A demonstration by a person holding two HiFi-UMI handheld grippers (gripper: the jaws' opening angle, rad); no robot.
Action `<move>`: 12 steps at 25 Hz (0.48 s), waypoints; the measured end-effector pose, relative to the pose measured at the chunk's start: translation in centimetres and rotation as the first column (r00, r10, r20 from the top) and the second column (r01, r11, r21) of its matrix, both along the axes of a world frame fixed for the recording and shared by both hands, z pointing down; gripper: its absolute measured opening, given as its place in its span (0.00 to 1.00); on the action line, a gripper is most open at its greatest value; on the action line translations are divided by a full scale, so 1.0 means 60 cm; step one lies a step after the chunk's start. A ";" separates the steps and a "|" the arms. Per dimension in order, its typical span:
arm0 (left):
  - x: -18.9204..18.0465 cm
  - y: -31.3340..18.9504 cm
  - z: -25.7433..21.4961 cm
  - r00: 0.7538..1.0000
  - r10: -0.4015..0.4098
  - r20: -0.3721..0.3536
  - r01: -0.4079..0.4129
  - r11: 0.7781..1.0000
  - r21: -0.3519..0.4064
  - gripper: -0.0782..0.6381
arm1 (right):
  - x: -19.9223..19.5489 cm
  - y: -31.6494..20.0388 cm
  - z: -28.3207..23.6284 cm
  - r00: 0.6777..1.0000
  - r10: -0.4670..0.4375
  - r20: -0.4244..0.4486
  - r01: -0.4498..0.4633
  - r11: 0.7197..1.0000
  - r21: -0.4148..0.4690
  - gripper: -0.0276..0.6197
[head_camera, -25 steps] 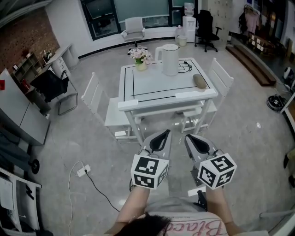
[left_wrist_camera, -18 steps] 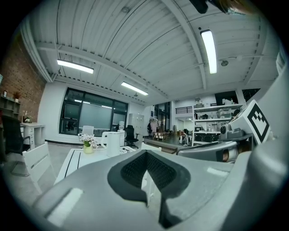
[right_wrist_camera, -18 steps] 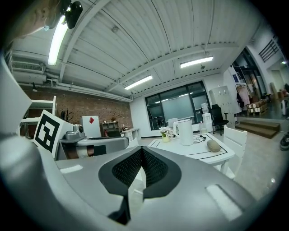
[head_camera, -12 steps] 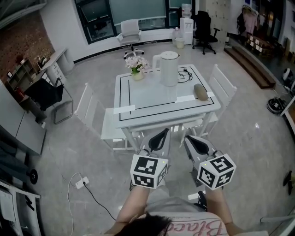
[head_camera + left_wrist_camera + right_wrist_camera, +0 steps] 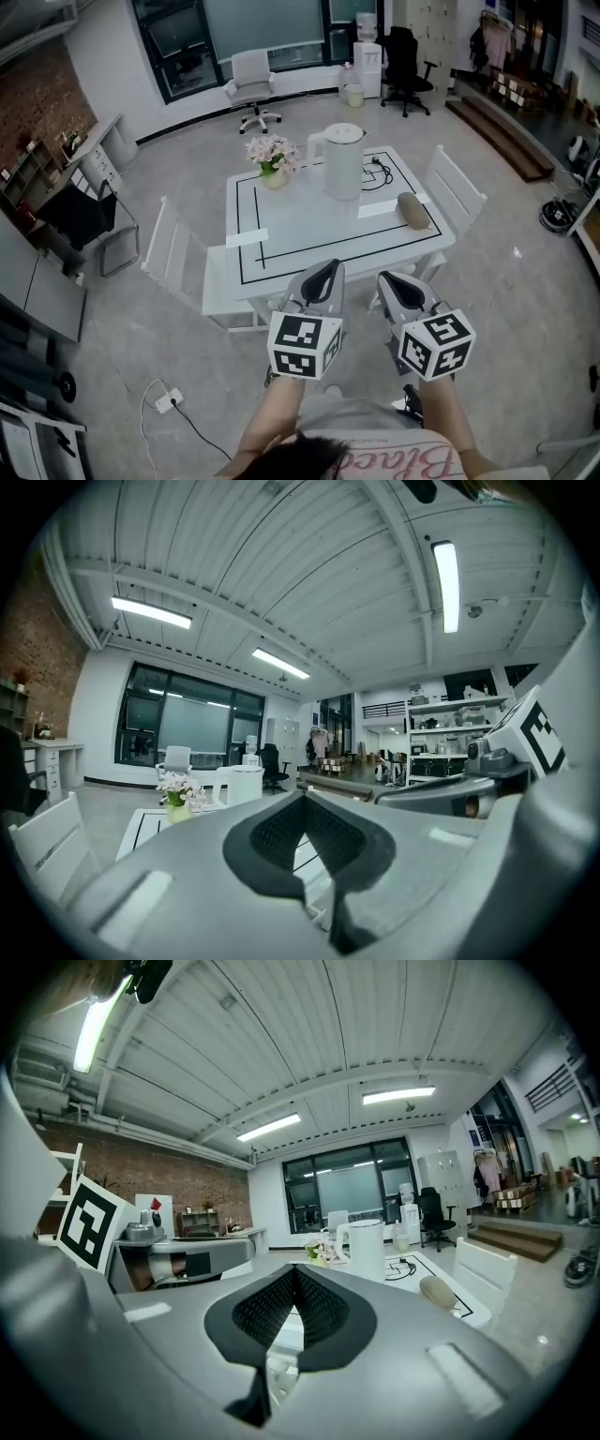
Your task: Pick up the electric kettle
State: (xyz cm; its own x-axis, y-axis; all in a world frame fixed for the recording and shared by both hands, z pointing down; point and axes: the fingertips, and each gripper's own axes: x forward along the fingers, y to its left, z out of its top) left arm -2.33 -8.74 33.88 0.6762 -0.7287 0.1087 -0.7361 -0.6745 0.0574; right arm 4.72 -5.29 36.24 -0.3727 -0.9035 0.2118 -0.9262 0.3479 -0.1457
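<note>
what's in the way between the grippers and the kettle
Nothing visible. Only bare table lies between the left gripper, right gripper and kettle; flowers stand to its left, a tan roll to its right.

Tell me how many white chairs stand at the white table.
2. One white chair stands at the left side of the table, the other white chair at its right side. Another could be hidden beneath the table's near edge.
</note>
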 end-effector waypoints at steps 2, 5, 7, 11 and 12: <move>-0.001 -0.019 0.000 1.000 0.005 0.003 -0.005 1.000 -0.001 0.11 | 0.001 -0.020 -0.002 1.000 0.015 0.000 -0.015 1.000 -0.004 0.08; -0.003 -0.036 0.006 1.000 0.018 0.007 -0.018 1.000 -0.009 0.11 | 0.007 -0.042 0.001 0.999 0.043 0.003 -0.043 0.999 -0.007 0.08; -0.006 -0.047 0.013 1.000 0.021 0.007 -0.021 1.000 -0.017 0.11 | 0.012 -0.055 0.002 0.998 0.064 0.007 -0.064 0.998 -0.003 0.08; -0.015 -0.069 0.026 1.000 0.015 0.013 -0.014 0.999 -0.035 0.11 | 0.011 -0.076 0.010 0.998 0.061 -0.007 -0.061 0.998 -0.010 0.08; -0.017 -0.075 0.029 1.000 0.012 0.014 -0.011 0.999 -0.039 0.11 | 0.010 -0.083 0.013 0.999 0.052 -0.013 -0.052 0.999 -0.016 0.08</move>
